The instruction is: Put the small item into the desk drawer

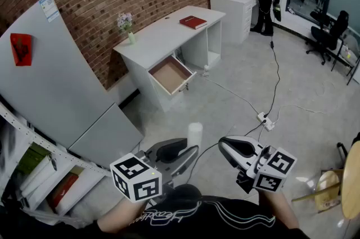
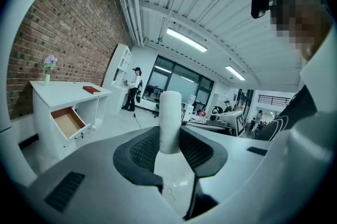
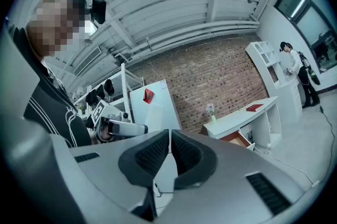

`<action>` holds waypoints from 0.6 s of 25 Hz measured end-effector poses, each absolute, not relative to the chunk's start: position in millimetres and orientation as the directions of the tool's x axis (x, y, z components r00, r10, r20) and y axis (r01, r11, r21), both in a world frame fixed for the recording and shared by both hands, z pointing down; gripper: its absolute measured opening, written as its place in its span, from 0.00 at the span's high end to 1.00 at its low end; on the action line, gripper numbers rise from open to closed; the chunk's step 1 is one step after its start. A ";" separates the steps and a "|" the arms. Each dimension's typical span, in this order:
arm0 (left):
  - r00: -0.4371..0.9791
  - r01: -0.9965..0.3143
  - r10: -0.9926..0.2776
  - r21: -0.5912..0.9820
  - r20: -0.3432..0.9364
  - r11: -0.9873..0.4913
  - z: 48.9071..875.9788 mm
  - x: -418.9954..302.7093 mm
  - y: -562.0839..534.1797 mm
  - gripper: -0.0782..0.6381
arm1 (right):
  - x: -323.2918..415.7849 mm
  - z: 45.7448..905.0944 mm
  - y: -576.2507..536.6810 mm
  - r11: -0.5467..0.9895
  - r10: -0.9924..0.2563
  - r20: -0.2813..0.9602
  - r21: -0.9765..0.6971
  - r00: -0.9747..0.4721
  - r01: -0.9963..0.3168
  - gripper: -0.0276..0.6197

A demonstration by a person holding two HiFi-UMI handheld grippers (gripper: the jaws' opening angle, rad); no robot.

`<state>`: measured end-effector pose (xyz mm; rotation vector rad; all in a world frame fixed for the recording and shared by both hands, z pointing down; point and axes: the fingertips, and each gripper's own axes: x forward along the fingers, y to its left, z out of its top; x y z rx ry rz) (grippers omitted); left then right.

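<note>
The left gripper [image 2: 169, 145] is clamped on the small item, a white cylinder [image 2: 169, 115] that stands upright between its dark pads. The right gripper [image 3: 169, 153] is empty, with its jaws pressed together. Both are well short of the white desk [image 1: 163, 35], whose drawer [image 1: 170, 73] hangs pulled out from the front, its brown floor showing. The task appears to be at the carry stage, with the item gripped but not yet delivered. The next move calls for crossing the floor to the desk, past the cable [image 1: 242, 98] lying in front of it, then lowering the cylinder into the drawer before letting go. The cylinder's lower end is hidden by the pads, what the item is cannot be told, and the carrier's hands are cut off.
</note>
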<state>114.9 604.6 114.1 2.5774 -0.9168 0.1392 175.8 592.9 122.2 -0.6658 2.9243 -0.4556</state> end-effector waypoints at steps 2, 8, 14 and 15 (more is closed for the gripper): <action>0.778 -0.627 -0.586 0.339 0.226 -0.702 118.1 111.2 605.0 0.70 | 171.7 124.7 593.8 0.860 -0.435 -0.037 -0.313 -0.900 -0.403 0.88; 0.775 -0.630 -0.588 0.361 0.230 -0.688 127.9 101.1 598.6 0.70 | 162.1 133.4 589.5 0.857 -0.433 -0.010 -0.312 -0.901 -0.409 0.88; 0.773 -0.630 -0.593 0.374 0.225 -0.681 128.0 94.6 591.1 0.70 | 154.5 132.7 579.6 0.856 -0.432 0.007 -0.312 -0.902 -0.412 0.88; 0.772 -0.631 -0.594 0.372 0.224 -0.680 127.4 93.1 589.1 0.70 | 153.2 131.7 576.3 0.856 -0.434 0.007 -0.309 -0.901 -0.415 0.88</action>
